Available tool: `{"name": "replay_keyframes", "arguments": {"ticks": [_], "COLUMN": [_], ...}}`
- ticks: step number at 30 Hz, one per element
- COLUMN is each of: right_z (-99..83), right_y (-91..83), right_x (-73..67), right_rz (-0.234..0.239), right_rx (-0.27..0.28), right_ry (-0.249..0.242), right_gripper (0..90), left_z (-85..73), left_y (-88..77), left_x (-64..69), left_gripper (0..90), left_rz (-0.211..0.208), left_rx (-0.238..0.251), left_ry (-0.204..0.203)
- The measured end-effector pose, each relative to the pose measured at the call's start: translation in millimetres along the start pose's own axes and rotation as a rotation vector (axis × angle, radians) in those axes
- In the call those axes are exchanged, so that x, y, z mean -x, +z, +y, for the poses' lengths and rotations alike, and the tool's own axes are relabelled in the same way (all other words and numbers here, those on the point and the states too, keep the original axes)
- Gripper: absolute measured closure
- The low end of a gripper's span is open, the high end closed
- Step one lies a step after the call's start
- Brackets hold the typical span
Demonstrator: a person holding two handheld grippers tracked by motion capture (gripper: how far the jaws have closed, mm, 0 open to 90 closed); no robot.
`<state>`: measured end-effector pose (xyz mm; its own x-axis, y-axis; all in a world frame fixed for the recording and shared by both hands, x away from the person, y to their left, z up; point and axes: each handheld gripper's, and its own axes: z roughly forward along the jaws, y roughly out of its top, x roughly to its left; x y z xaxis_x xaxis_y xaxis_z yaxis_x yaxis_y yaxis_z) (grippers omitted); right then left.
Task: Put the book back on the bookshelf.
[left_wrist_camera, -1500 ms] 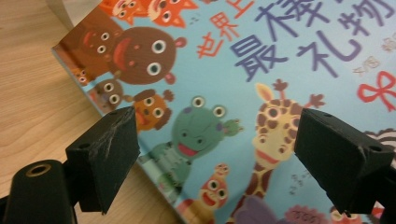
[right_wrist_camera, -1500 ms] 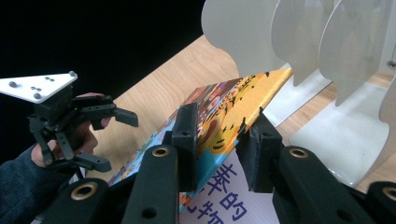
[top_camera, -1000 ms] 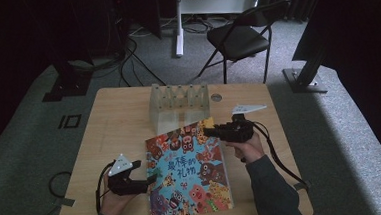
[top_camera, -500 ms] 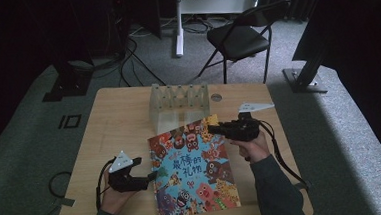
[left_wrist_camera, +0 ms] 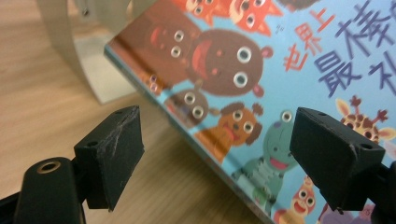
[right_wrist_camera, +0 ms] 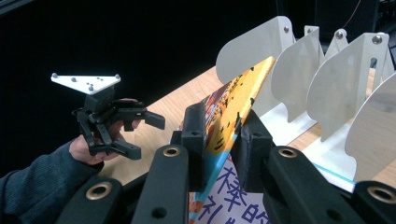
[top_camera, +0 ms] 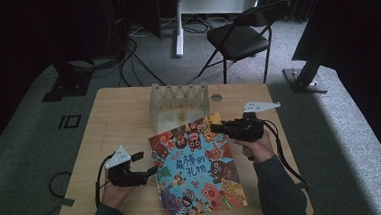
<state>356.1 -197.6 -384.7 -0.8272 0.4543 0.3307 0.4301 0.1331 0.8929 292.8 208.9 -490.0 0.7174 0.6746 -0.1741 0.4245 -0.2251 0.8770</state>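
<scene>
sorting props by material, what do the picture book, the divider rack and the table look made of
Picture book: printed paper or card with a smooth cover; the corner clamped in the right hand-held gripper looks thin and stiff. Divider rack: probably painted sheet metal, thin pale matte fins with rivets on them; plastic is possible. Table: light wood or wood-look laminate, grain visible.

My black right gripper [right_wrist_camera: 219, 140] and black left gripper [top_camera: 150, 171]; picture book [top_camera: 197, 164], blue cover patterned with multicoloured cartoon animals and purple-and-orange characters; pale grey rack [top_camera: 178, 104]; light wooden table [top_camera: 114, 122].
</scene>
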Motion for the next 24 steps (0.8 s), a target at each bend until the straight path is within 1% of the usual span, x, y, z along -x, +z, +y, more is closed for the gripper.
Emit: {"name": "replay_keyframes", "arguments": {"ticks": [1, 3, 8, 14, 17, 18, 20, 21, 22, 24], "right_z": [0.0, 0.4, 1.5, 2.4, 2.3, 2.3, 1.9, 1.8, 1.8, 1.7], "right_y": [0.0, -1.2, -4.7, -7.8, -9.5, -9.5, -10.5, -11.2, -11.2, -11.7], "right_x": [0.0, -0.7, -2.0, -2.4, -2.0, -2.0, -1.7, -1.8, -1.8, -1.8], "right_rz": [0.000, 0.005, 0.013, 0.024, 0.033, 0.033, 0.039, 0.042, 0.042, 0.047], "right_rx": [0.000, 0.003, 0.017, 0.029, 0.036, 0.036, 0.040, 0.044, 0.044, 0.045], "right_ry": [0.000, -0.003, -0.010, -0.012, -0.018, -0.018, -0.020, -0.019, -0.019, -0.021], "right_gripper": [76.7, 76.9, 77.5, 78.5, 78.7, 78.7, 78.9, 79.0, 79.0, 79.1], "left_z": [1.5, 4.6, 10.1, 14.0, 13.5, 13.2, 12.8, 12.9, 12.9, 14.0], "left_y": [0.7, 2.8, 8.0, 15.0, 19.4, 20.8, 23.2, 24.4, 24.4, 25.4], "left_x": [0.0, -1.1, -7.6, -11.8, -14.2, -15.0, -16.9, -19.5, -19.5, -20.3], "left_gripper": [17.2, 17.2, 17.2, 17.2, 17.2, 17.2, 17.2, 16.5, 16.6, 16.6], "left_rz": [0.000, -0.004, -0.010, -0.024, -0.040, -0.037, -0.046, -0.063, -0.063, -0.078], "left_rx": [0.002, 0.003, 0.005, 0.004, 0.005, 0.002, 0.003, 0.010, 0.010, 0.017], "left_ry": [0.010, 0.015, 0.004, 0.015, 0.001, 0.000, -0.009, -0.018, -0.018, -0.017]}}
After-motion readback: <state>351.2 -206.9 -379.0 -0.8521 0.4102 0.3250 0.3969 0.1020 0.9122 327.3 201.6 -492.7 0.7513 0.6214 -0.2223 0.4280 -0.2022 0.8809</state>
